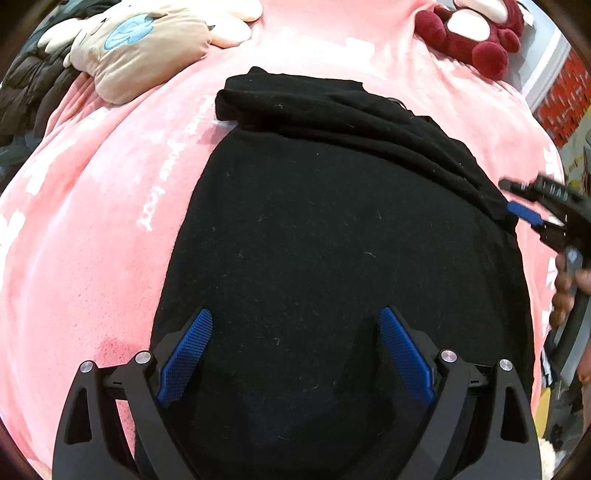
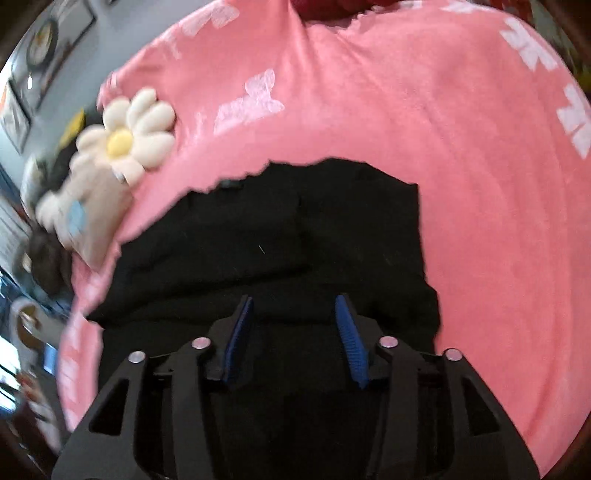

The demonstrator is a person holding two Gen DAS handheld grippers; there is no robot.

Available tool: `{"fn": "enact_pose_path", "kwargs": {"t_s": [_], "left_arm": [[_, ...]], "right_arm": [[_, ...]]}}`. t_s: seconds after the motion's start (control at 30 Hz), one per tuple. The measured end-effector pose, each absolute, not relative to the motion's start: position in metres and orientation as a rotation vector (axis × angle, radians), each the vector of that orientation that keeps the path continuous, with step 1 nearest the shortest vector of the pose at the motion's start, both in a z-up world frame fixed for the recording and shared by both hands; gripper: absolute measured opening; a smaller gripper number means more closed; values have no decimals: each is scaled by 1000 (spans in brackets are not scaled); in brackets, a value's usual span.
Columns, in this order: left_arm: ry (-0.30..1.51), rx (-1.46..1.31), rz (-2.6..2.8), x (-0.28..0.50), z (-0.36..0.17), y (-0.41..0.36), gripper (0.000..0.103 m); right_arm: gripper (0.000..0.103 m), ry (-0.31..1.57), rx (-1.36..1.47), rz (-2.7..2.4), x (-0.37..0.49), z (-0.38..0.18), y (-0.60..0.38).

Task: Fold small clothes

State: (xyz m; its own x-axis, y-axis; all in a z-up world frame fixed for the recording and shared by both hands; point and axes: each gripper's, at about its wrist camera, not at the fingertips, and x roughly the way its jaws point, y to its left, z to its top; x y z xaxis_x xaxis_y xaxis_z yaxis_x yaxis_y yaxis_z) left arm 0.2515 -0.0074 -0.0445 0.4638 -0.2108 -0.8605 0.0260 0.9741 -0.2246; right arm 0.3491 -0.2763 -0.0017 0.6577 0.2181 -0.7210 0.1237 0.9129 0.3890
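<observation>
Lies flat on pink blanket (image 1: 92, 221), black garment (image 1: 314, 240) running lengthwise away from spread left tool (image 1: 295, 354); right tool (image 2: 293, 339) likewise apart.

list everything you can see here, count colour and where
black garment: 1, black, spread on the blanket, far edge folded over
blanket: 1, pink with white print, under the garment
flower plush: 1, cream with yellow centre, far left on the blanket
beige pillow: 1, beige with blue patch, far left
red plush: 1, dark red and white, far right
left gripper: blue fingers open over the garment
right gripper: blue fingers open at the garment's right edge
</observation>
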Motion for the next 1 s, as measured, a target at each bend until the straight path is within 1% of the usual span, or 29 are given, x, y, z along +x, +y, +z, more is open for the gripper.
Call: {"fn": "enact_pose_path", "kwargs": {"t_s": [0.17, 0.2, 0.23, 0.27, 0.3, 0.37, 0.43, 0.53, 0.6, 0.67, 0.7, 0.77, 0.8, 0.9, 1.0], "left_arm": [[1084, -148, -126, 252, -46, -14, 90], [1081, -129, -122, 252, -47, -16, 90], [1076, -111, -117, 251, -48, -19, 90], [1073, -102, -115, 251, -49, -20, 90], [1070, -93, -112, 250, -49, -21, 90], [1072, -100, -110, 251, -50, -20, 90], [1076, -113, -109, 253, -51, -19, 91], [1084, -128, -107, 255, -50, -18, 92], [1086, -136, -103, 256, -50, -17, 92], [1086, -146, -101, 257, -50, -15, 92], [1085, -150, -101, 257, -50, -15, 92], [1082, -153, -99, 257, -50, -14, 92], [1082, -150, -99, 258, -50, -15, 92], [1093, -172, -107, 259, -46, -12, 92], [1080, -259, -90, 274, -33, 3, 91]], "right_arm": [[47, 941, 521, 21, 397, -22, -284], [40, 970, 504, 18, 403, -28, -280], [18, 995, 478, 26, 410, -32, -271], [2, 999, 462, 37, 412, -31, -266], [3, 986, 441, 60, 411, -25, -258], [3, 926, 374, 135, 409, 5, -236], [3, 831, 346, 209, 408, 48, -220], [2, 601, 373, 249, 392, 131, -234], [2, 566, 347, 182, 384, 141, -255], [2, 674, 269, 62, 392, 106, -275], [2, 775, 240, 8, 400, 75, -285], [3, 914, 238, -34, 405, 23, -298], [3, 943, 233, -46, 402, 6, -301], [3, 962, 265, -42, 396, -13, -304], [3, 948, 292, -14, 396, -10, -304]]}}
